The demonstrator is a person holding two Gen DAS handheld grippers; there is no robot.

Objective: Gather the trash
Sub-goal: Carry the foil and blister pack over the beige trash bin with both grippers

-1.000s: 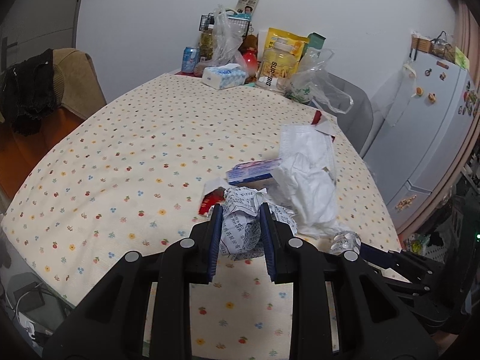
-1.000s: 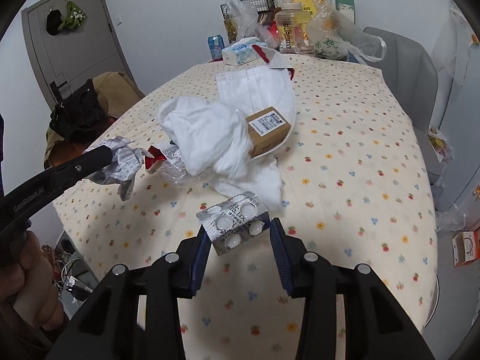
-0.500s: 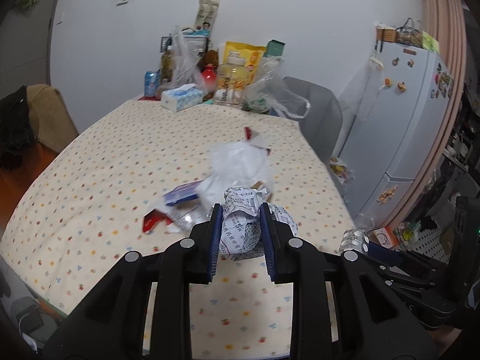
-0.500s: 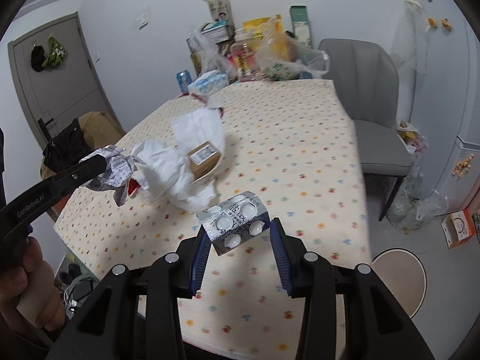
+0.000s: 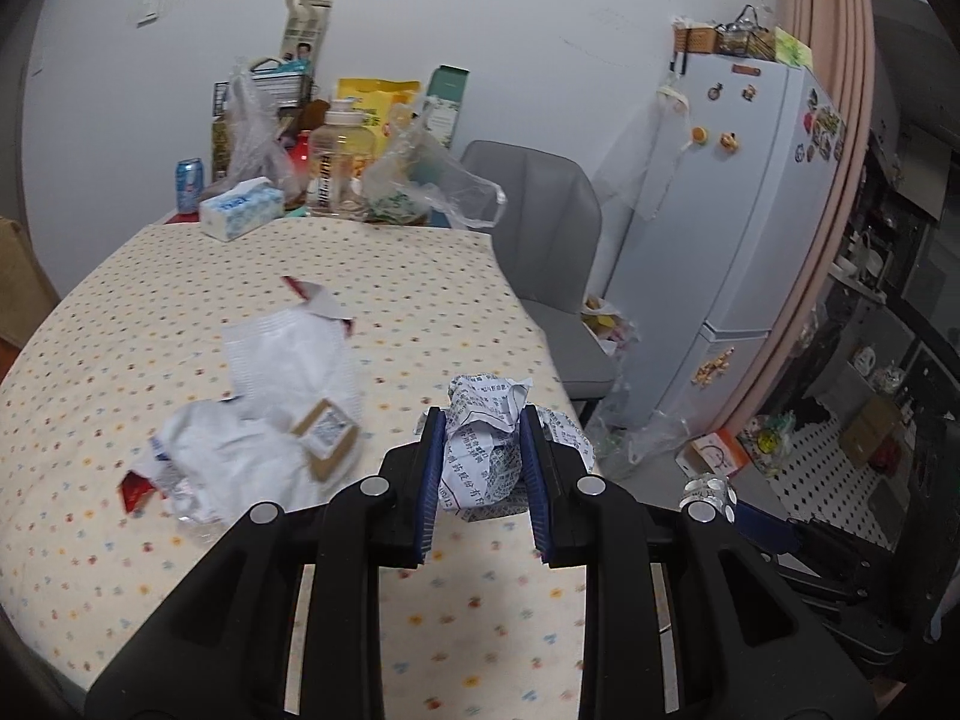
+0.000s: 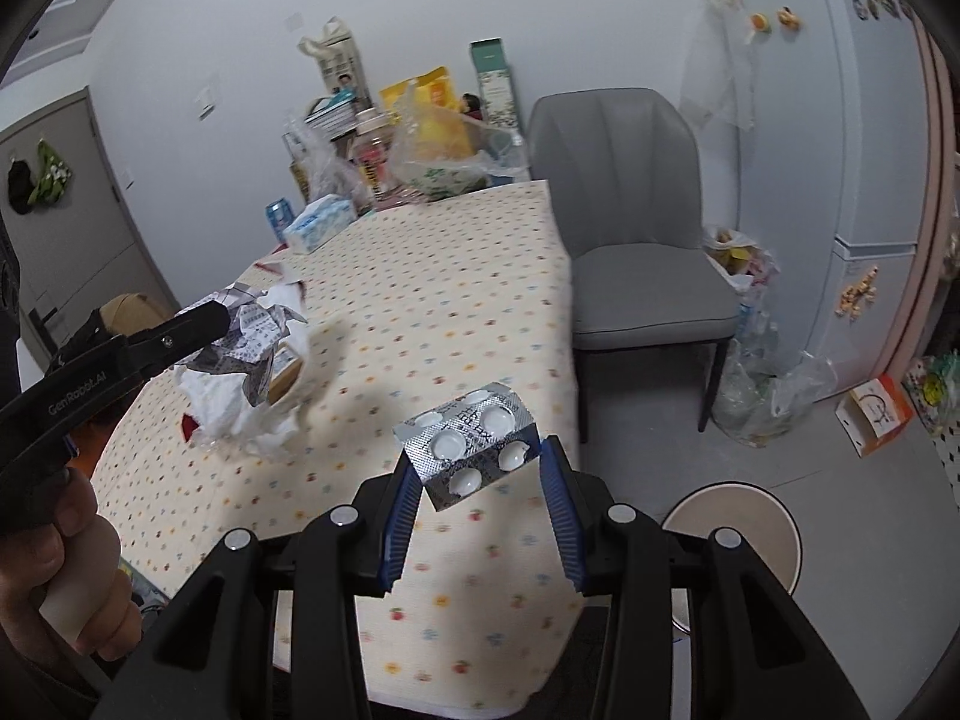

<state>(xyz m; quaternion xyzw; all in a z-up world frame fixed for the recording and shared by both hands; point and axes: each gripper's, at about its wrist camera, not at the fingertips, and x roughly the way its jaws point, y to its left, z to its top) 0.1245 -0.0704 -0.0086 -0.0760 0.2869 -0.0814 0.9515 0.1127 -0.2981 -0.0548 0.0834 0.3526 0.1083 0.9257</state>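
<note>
The left gripper (image 5: 483, 456) squeezes a paper ball (image 5: 489, 441); the right gripper (image 6: 477, 471) pinches a pill pack (image 6: 471, 444). More trash (image 5: 240, 450) waits on the table (image 5: 150, 276) left of them.

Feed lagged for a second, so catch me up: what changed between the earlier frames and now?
Both grippers swung away from the trash pile toward the chair and fridge side, lifting slightly. Nothing was picked up or released. Unchanged: the left gripper stays clamped on the crumpled paper, the right gripper on the blister pack.
</note>
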